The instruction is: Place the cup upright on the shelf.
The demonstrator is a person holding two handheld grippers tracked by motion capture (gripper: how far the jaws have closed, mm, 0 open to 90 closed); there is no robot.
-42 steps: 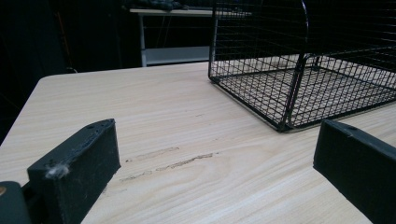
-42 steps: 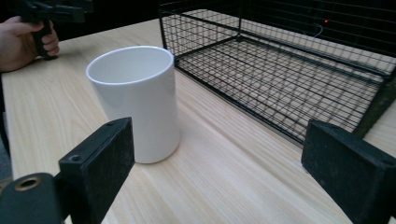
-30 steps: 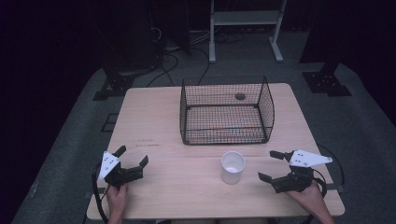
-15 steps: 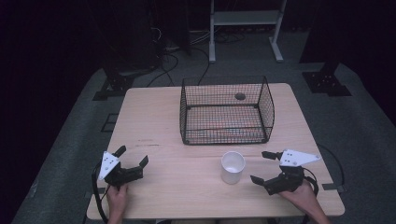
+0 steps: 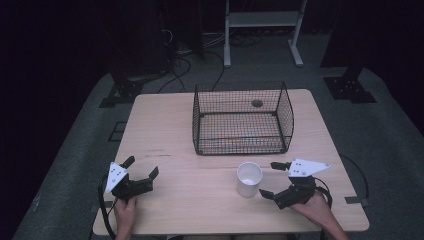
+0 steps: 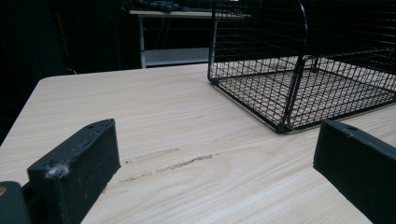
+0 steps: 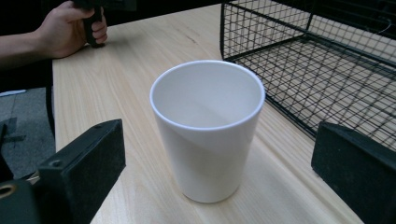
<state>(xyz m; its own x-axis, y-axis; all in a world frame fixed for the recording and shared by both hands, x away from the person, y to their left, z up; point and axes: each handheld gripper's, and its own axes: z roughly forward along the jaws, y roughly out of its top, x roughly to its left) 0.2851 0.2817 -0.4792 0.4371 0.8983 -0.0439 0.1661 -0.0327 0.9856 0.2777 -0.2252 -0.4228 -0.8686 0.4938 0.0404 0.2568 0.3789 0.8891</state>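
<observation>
Behind the white cup, a wire basket stands close (empty); right gripper has just spread its jaws, left gripper released.

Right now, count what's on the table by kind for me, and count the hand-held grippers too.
White cup: 1
Black wire basket: 1
Hand-held grippers: 2, the left hand-held gripper and the right hand-held gripper, both with jaws apart and nothing gripped
Total: 4
</observation>
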